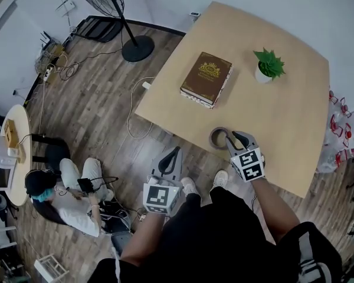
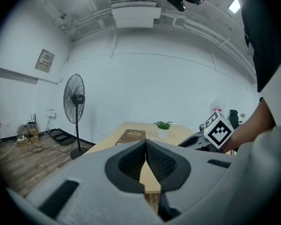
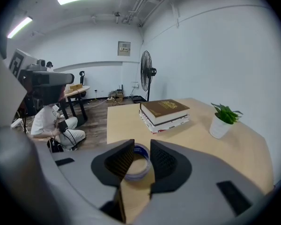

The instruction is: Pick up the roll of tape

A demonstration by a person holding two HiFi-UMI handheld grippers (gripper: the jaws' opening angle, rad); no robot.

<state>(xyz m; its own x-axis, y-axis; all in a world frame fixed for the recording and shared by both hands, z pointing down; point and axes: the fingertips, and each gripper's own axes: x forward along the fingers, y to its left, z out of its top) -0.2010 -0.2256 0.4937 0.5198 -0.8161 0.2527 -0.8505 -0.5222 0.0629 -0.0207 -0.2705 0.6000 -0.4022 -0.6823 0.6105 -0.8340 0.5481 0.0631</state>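
The roll of tape (image 1: 212, 139), a low ring with a pale outer wall and a blue upper rim (image 3: 136, 175), lies flat on the light, smooth wooden table (image 1: 283, 117), close to the table's near edge. Its hole faces up, so its axis stands upright and no side of the ring is longer than another. Bare tabletop shows through the hole.

The right gripper (image 1: 230, 136), grey plastic with dark ribbed pads, is angled down at the roll with its jaws wide apart (image 3: 141, 144). The right gripper view shows the roll in the gap just past the tips. The pads do not press on it, and whether a tip touches the ring cannot be told. The head view suggests one finger reaches over the ring's hole, though this is unclear.

The left gripper (image 1: 176, 151) hangs off the table over the brown plank floor (image 1: 100, 111). Its jaw tips meet (image 2: 145, 142), with only a narrow wedge of gap lower down and nothing between them.

Farther back on the table, well apart from the tape, sits a flat stack of books topped by a brown hardback with gold stamping (image 1: 205, 75). To its right stands a small spiky green plant in a round white pot (image 1: 265, 68). A black pedestal fan (image 1: 115, 5) stands on the floor past the table's far corner, and a person (image 1: 71, 199) sits on the floor to the left
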